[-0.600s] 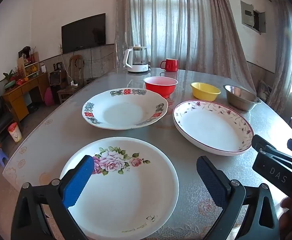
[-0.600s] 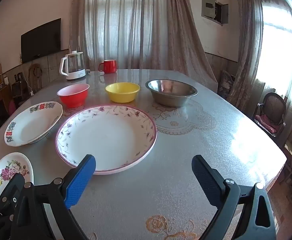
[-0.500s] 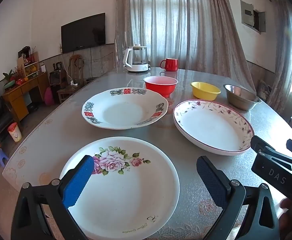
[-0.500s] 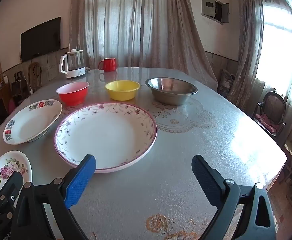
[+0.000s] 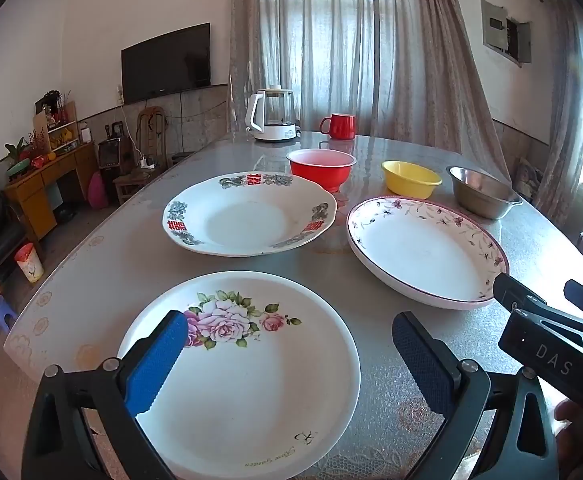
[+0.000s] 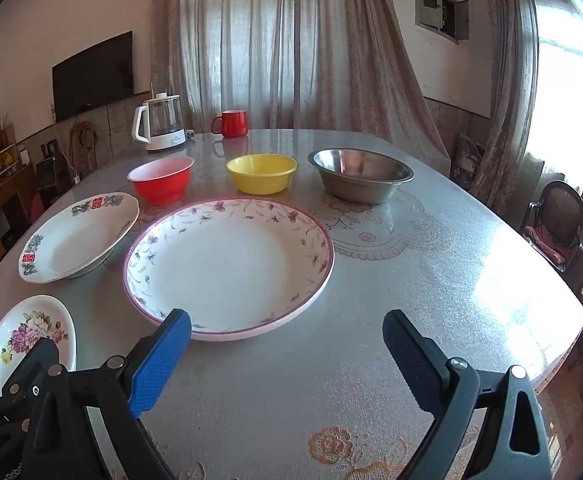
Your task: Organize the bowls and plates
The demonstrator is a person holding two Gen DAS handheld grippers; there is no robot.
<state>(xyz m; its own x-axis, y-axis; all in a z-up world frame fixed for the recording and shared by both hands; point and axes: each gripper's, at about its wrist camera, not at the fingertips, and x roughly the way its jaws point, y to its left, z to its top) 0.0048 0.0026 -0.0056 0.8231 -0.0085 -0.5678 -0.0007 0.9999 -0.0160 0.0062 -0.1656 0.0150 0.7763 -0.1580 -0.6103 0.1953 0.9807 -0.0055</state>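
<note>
Three plates lie on the grey table (image 5: 103,280): a rose plate (image 5: 247,372) nearest me, a red-character plate (image 5: 249,214) behind it, and a vine-rimmed plate (image 5: 423,248) to the right. Behind them stand a red bowl (image 5: 320,168), a yellow bowl (image 5: 410,178) and a steel bowl (image 5: 479,196). My left gripper (image 5: 287,354) hovers open over the rose plate, holding nothing. My right gripper (image 6: 287,354) is open and empty just in front of the vine-rimmed plate (image 6: 229,266). The steel bowl (image 6: 361,174) sits beyond it.
A white kettle (image 5: 271,118) and a red mug (image 5: 339,126) stand at the table's far end. The table's right half (image 6: 471,272) carries only the lace-patterned cover. A chair (image 6: 555,220) stands off the right edge; a sideboard (image 5: 47,176) lines the left wall.
Both views have crept slightly forward and down toward the plates. Both grippers stayed open and empty; no dish moved.
</note>
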